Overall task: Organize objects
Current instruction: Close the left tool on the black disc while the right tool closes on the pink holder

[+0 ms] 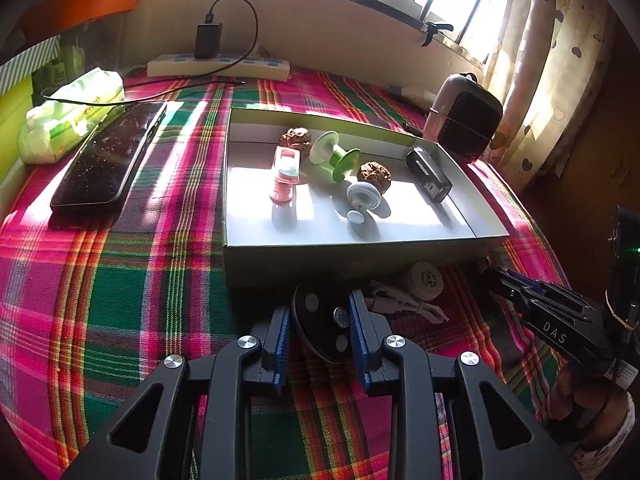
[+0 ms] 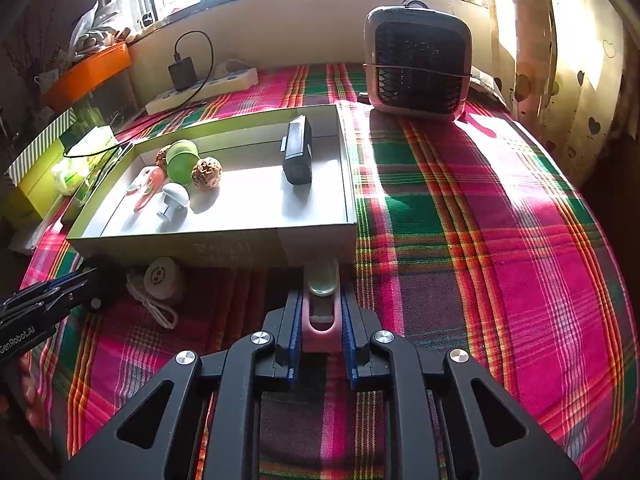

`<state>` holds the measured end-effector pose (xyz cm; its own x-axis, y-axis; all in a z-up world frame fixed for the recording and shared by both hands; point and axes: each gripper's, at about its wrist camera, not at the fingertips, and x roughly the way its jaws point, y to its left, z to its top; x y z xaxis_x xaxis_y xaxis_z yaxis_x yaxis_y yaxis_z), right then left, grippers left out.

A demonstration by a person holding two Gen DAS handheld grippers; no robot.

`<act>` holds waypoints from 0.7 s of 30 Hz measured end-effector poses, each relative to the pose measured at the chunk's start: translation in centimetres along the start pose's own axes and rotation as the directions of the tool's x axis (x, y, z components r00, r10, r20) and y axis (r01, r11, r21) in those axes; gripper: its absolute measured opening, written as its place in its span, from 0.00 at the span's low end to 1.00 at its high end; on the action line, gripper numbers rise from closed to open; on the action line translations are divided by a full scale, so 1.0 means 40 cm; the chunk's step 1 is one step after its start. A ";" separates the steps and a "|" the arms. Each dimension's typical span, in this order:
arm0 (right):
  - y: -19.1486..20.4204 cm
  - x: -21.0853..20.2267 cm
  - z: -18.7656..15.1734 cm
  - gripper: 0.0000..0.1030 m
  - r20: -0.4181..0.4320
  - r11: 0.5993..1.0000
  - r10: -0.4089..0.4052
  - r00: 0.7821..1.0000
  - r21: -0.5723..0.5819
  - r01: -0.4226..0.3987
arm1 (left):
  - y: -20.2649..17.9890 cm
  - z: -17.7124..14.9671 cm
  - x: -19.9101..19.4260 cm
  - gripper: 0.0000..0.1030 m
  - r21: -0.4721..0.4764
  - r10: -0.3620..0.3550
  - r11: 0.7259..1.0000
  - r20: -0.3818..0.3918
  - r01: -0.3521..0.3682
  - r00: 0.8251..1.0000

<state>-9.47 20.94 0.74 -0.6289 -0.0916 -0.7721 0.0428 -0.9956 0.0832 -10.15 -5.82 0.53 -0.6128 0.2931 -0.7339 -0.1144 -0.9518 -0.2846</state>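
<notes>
Two grippers at the tray's (image 1: 352, 258) near wall.
Left gripper (image 1: 320, 322) clamps a black disc (image 1: 320, 330); right gripper (image 2: 320, 312) clamps a pink clip (image 2: 320, 326).

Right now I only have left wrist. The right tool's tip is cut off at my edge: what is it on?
Observer: The right tool is shut on a pink bottle lying on the cloth.
Operator: Which way does it point?
Observer: Its clear cap points at the box's front wall, near the right corner. I cannot tell if they touch.
Operator: What's right of the box?
Observer: A broad stretch of plaid cloth, running back to the fan heater.
</notes>
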 end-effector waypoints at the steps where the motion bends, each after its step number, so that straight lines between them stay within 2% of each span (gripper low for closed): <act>1: 0.000 0.000 0.000 0.18 0.001 1.000 0.000 1.000 0.001 0.000 | -0.001 -0.001 0.001 0.24 -0.001 0.000 1.000 0.000 0.000 1.000; 21: 0.000 -0.009 -0.006 0.18 0.005 1.000 0.019 1.000 -0.006 -0.019 | 0.000 -0.001 -0.006 0.24 0.006 0.001 1.000 0.005 -0.001 1.000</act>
<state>-9.07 20.97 0.85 -0.6316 -0.1100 -0.7674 0.0595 -0.9938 0.0935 -9.96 -5.88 0.67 -0.6166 0.2921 -0.7311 -0.1187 -0.9525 -0.2804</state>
